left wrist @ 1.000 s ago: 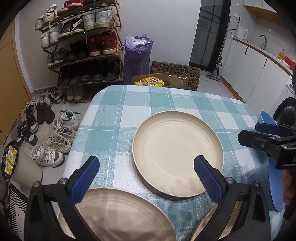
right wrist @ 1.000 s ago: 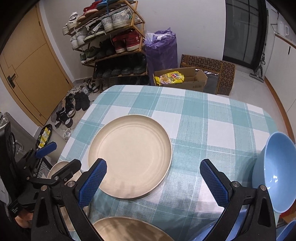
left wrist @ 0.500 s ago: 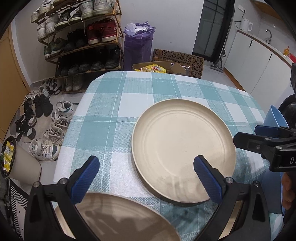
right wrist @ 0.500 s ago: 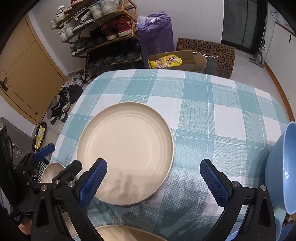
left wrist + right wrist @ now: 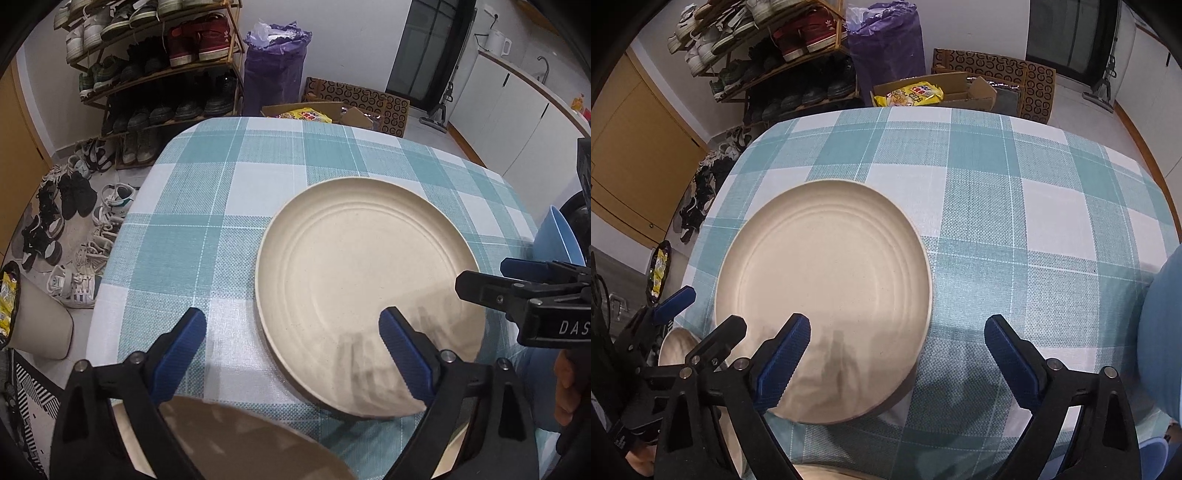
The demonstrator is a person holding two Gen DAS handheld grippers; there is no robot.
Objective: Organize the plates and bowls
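On a table covered with a teal-and-white checked tablecloth (image 5: 221, 206), as seen from the left wrist, a large cream plate (image 5: 369, 280) lies flat, right of centre. The left gripper (image 5: 291, 339) is held above the cloth with its blue-padded jaws wide and closing; only the plate's near-left edge lies between them, untouched. A second cream plate (image 5: 236, 439) is partly hidden beneath the gripper at the near edge. A blue bowl (image 5: 557, 236) is seen at the table's right edge, behind the right gripper (image 5: 513, 275).

From the right wrist, the same cream plate (image 5: 827, 295) is seen left of centre. The right gripper (image 5: 894, 350) is poised over the plate's near-right rim, jaws wide, closing, gripping nothing. The blue bowl (image 5: 1160, 332) is blurred at the right. A shoe rack (image 5: 783, 48) stands behind.
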